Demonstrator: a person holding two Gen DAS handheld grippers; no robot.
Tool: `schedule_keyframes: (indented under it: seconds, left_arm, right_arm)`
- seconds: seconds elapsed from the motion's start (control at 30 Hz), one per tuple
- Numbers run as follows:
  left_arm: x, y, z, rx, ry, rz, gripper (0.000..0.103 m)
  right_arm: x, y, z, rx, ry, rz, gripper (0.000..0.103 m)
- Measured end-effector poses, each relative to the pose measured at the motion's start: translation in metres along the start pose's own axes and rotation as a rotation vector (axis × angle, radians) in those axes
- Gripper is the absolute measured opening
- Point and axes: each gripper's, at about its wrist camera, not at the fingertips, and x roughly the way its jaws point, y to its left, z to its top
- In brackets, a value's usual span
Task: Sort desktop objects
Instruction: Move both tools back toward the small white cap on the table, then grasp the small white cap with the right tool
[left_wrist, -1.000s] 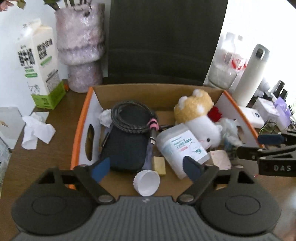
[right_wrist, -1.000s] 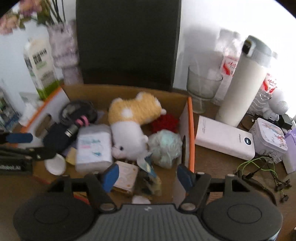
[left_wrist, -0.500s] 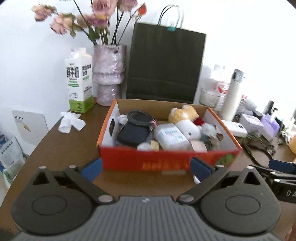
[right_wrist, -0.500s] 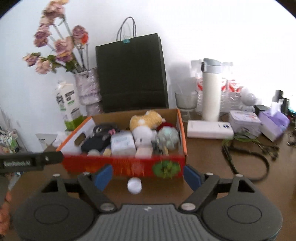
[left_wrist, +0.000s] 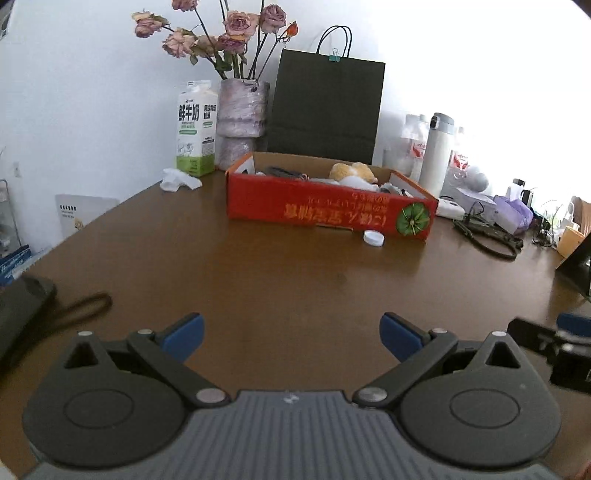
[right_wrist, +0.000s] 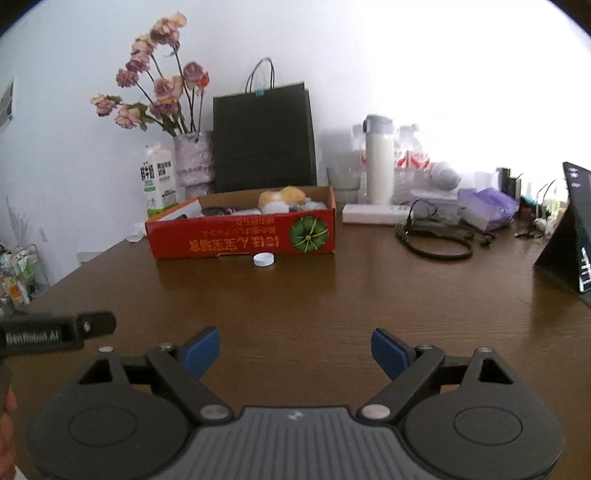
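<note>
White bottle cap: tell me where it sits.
The white bottle cap lies on the brown table, just in front of the red box, below its green pumpkin picture, in both views' middle distance.

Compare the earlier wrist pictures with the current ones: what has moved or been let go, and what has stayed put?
Both claws have pulled back from over the red box to low over bare table. The left claw is wide open and empty; the right claw is empty, its jaws opening. Nothing was picked up. The box, its contents, the white cap in front, the milk carton and the black bag stayed put.
</note>
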Motion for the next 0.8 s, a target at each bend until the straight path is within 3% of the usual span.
schedule_keyframes:
  seconds: [0.1, 0.5, 0.67, 0.8]
  left_arm:
    - [0.002, -0.001, -0.005, 0.025, 0.040, -0.014, 0.103]
    - [0.005, -0.001, -0.008, 0.013, 0.056, -0.015, 0.103]
    - [0.010, 0.004, 0.005, 0.015, 0.040, -0.021, 0.103]
    - [0.035, 0.009, 0.026, 0.032, 0.044, -0.020, 0.103]
  right_arm:
    - [-0.007, 0.003, -0.007, -0.032, -0.005, -0.003, 0.093]
    - [-0.007, 0.007, -0.014, -0.023, 0.020, 0.023, 0.093]
    - [0.004, 0.012, 0.000, -0.023, 0.026, 0.049, 0.093]
    - [0.037, 0.017, 0.022, -0.024, 0.043, 0.087, 0.093]
